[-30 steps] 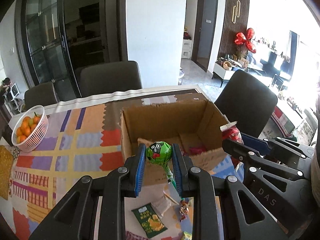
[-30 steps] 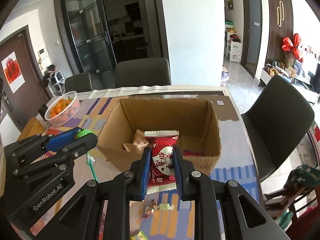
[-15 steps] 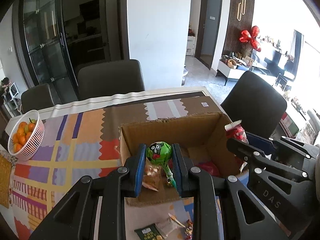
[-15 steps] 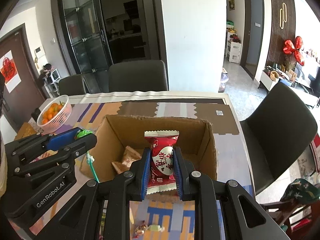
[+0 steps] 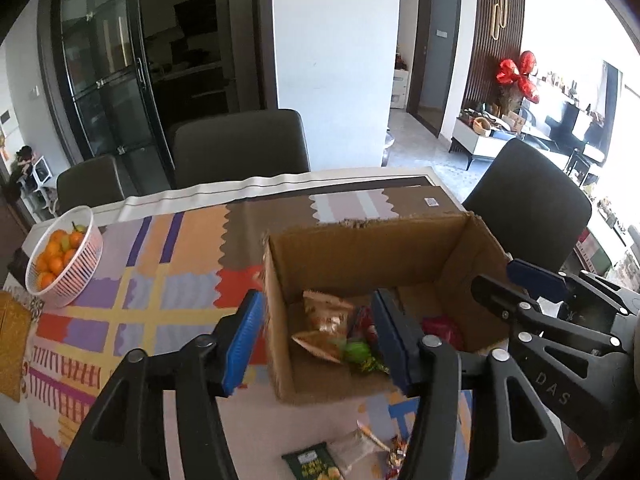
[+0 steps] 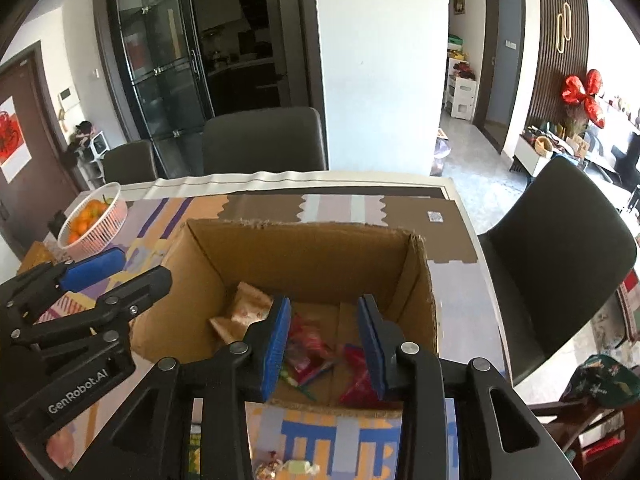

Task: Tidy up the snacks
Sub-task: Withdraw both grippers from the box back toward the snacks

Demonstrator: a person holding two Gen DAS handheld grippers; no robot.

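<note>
An open cardboard box (image 5: 360,248) (image 6: 304,248) stands on the patterned tablecloth. My left gripper (image 5: 318,340) hangs over the box's near left side with its jaws opening and nothing between the pads. Below it, inside the box, a green lollipop (image 5: 358,352) lies beside brown snack packets (image 5: 326,312). My right gripper (image 6: 324,344) hovers over the near right side with its jaws also opening and holding nothing. A red snack packet (image 6: 358,378) lies on the box floor under it, next to a pink packet (image 6: 304,344). Each gripper shows in the other's view (image 5: 508,280) (image 6: 132,270).
A white basket of oranges (image 5: 60,260) (image 6: 92,216) sits at the table's left. Loose snacks lie in front of the box: a green packet (image 5: 312,462) and wrapped candies (image 6: 288,468). Dark chairs (image 5: 240,144) (image 6: 560,256) stand behind and to the right of the table.
Both grippers moved forward over the box and opened. The green lollipop left the left gripper and the red packet left the right one; both now lie in the box.
</note>
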